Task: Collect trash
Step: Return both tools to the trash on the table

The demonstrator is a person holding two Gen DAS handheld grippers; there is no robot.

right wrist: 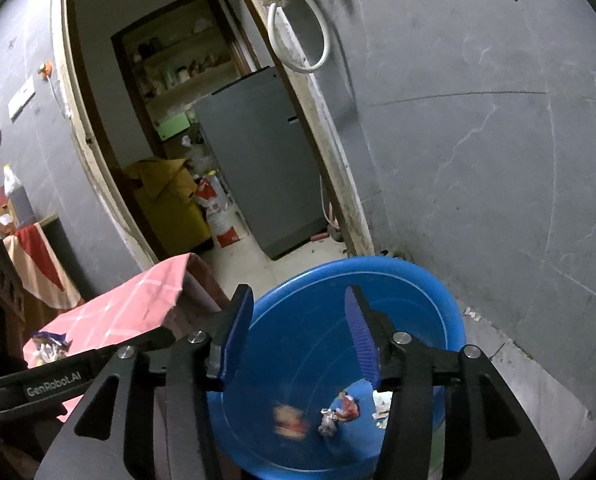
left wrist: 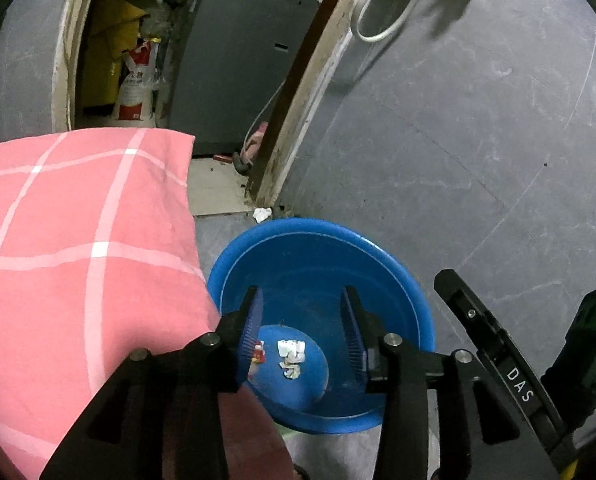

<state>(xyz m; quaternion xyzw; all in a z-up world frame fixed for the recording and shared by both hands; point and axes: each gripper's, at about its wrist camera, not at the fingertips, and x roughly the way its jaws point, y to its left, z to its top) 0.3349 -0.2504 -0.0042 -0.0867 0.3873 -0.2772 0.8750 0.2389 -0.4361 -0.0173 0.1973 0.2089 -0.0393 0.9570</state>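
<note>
Pink checked cloth (left wrist: 78, 248): one, left of basin.
Left gripper (left wrist: 302, 336): jaws wide apart, holding nothing, over basin.
Blue basin (left wrist: 377, 248): one, on floor.
Trash: white scrap (left wrist: 291, 356), red wrapper (left wrist: 259, 356) inside basin; one crumpled paper (left wrist: 262, 213) on floor beyond it.
Right gripper (right wrist: 298, 336): jaws wide apart, holding nothing, above basin.

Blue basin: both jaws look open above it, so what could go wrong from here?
1. A crumpled white scrap lies on the floor behind the blue basin, by the door frame; it could be missed.
2. A wrapper sits on the pink checked cloth, also outside.
3. The blurred red-yellow piece seems mid-fall and might bounce.
</note>
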